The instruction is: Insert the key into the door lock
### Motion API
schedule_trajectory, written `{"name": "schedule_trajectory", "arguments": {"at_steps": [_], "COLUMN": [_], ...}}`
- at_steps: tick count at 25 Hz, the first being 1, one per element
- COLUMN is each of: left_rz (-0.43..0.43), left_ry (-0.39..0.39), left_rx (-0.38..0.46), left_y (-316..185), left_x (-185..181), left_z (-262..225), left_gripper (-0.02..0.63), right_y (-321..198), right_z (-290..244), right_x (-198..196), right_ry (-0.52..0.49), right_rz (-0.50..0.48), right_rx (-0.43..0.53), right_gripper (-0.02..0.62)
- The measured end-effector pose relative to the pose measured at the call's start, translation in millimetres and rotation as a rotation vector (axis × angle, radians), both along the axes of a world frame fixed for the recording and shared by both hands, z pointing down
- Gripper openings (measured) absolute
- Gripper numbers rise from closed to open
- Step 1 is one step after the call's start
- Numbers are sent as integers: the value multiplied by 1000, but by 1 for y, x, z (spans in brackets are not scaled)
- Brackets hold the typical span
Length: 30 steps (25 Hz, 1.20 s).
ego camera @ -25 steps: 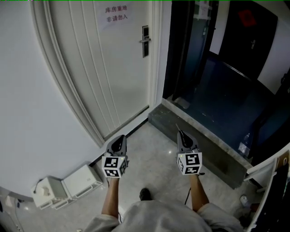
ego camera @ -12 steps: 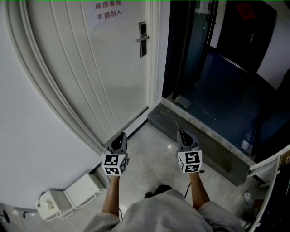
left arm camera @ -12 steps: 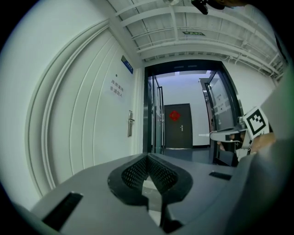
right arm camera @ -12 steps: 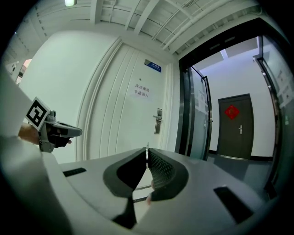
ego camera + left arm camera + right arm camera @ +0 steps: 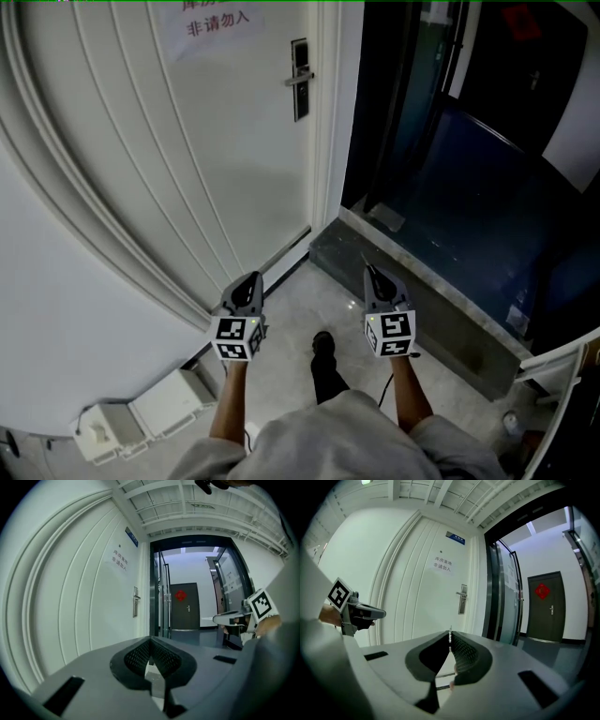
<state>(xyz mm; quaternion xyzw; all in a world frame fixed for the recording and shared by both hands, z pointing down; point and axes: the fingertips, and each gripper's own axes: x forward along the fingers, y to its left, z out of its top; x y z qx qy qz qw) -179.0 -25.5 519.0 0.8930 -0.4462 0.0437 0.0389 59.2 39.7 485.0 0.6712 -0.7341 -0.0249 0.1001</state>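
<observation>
Key (image 5: 450, 633) juts from the tips of our right gripper (image 5: 450, 641), pinched between its closed jaws, blade pointing ahead. The door lock (image 5: 462, 599) sits well apart, higher and nearly straight ahead. Our left gripper (image 5: 151, 642) is closed with nothing in it.

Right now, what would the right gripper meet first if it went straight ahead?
Probably the white panelled door, just left of its silver lever-handle lock plate; the way looks free. The thin metal key held in the right gripper would touch first.
</observation>
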Motion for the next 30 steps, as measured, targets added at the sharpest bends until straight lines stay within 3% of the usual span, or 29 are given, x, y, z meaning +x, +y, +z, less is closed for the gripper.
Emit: {"name": "schedule_trajectory", "arguments": {"at_steps": [16, 23, 30], "left_rz": [-14, -26, -28], "left_ry": [12, 0, -11], "left_rx": [91, 33, 1], "left_y": [-270, -329, -375], "left_x": [137, 163, 165], "left_z": [-62, -36, -22], "left_gripper": [17, 17, 17], "right_y": [-279, -343, -390], "right_z": [-47, -29, -12], "right_x": [105, 120, 126], "right_ry": [-7, -22, -32], "right_rz": [-76, -103, -102], "right_rx": [64, 13, -29], "right_gripper": [29, 29, 29]}}
